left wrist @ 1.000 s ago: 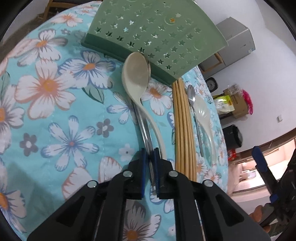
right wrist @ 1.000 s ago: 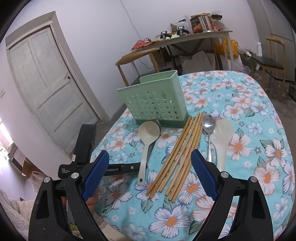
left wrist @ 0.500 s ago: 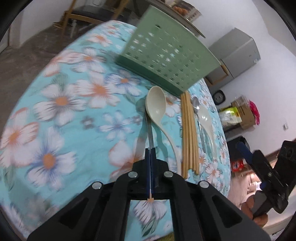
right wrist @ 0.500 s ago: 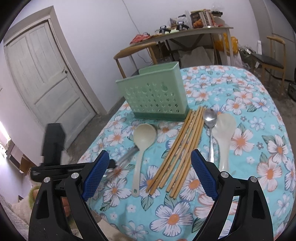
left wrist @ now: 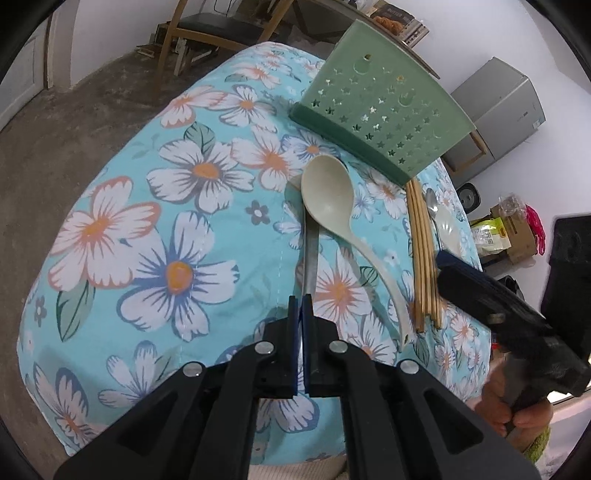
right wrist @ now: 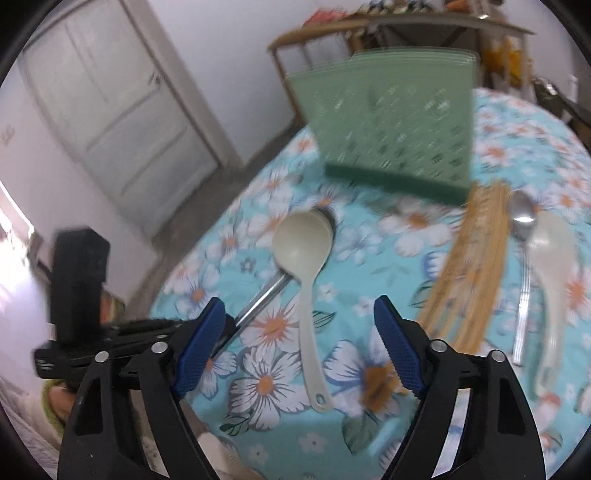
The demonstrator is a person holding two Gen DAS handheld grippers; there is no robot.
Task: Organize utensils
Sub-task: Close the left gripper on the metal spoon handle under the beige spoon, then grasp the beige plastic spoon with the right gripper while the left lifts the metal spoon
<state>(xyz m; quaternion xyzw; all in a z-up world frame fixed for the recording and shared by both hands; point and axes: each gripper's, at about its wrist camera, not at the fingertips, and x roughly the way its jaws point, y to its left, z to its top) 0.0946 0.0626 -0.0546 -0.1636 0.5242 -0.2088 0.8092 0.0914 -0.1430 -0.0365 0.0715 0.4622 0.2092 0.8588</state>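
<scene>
A: Flowered turquoise cloth (left wrist: 155, 206) covers the worktop; grey floor, white door (right wrist: 110, 99) & wooden chair (left wrist: 221, 33) behind. Where's the stuff?

B: Green perforated utensil holder (left wrist: 384, 110) upright at the far side. Just in front: beige ladle (left wrist: 328, 199), its bowl lying over a metal spoon (left wrist: 312, 254). Bundle of chopsticks (left wrist: 423, 254) to the right, then a second steel spoon (right wrist: 522, 221) & a pale rice paddle (right wrist: 552, 258) touching it.

A: Claws?

B: Left claw (left wrist: 301, 306) clenched on the metal spoon's handle, low over the cloth. Right claw (right wrist: 301, 332) released, jaws just been closing in, pads either side of the ladle's handle w/o touching it.

A: Anything in the way?

B: Ladle bowl sits on the gripped spoon's head. Right-view pic is blurry, so fine contact's hard to tell.
</scene>
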